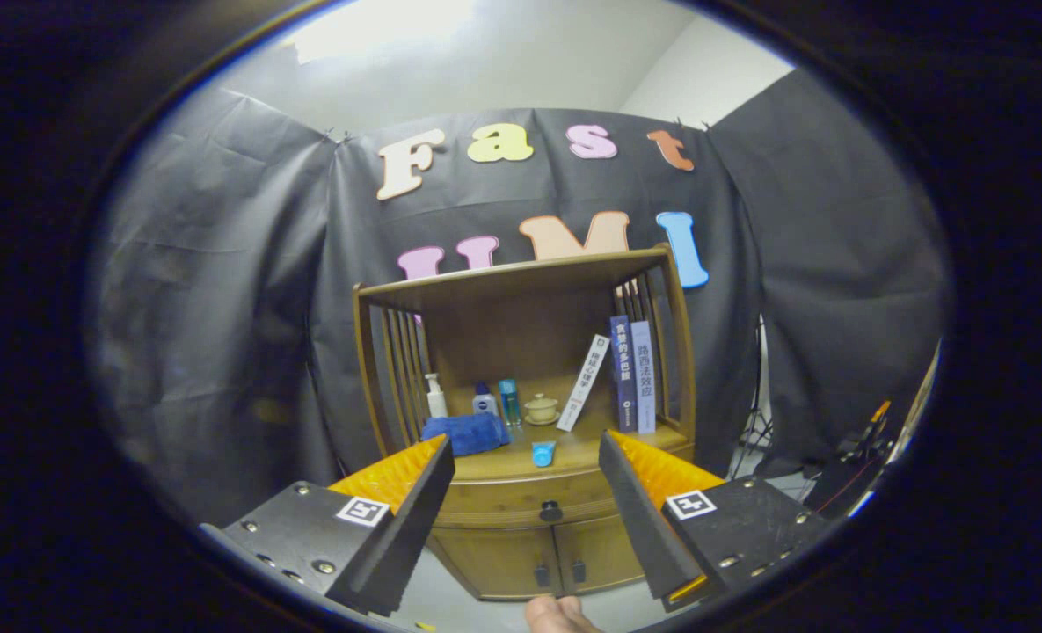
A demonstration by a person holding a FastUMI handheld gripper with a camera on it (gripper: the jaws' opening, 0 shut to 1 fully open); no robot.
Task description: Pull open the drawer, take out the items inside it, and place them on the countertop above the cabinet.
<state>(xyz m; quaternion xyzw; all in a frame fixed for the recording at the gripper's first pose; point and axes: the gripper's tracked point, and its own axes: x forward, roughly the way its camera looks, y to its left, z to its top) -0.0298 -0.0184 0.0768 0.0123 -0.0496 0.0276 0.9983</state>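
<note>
While the gripper [525, 470] is held well back from the cabinet [529, 527] with its fingers spread wide and holding nothing, the drawer [529, 503] is seen closed, its dark knob [550, 511] just under the countertop [573, 453]. This fits either an approach to pull or a closed-again drawer. A small blue item [542, 454] lies above the knob. The writing on the book spines [631, 374] is too small to be read.

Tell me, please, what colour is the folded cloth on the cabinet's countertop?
Blue, seen in the gripper view: the folded cloth lies beside the bottles, beyond the open gripper.
</note>
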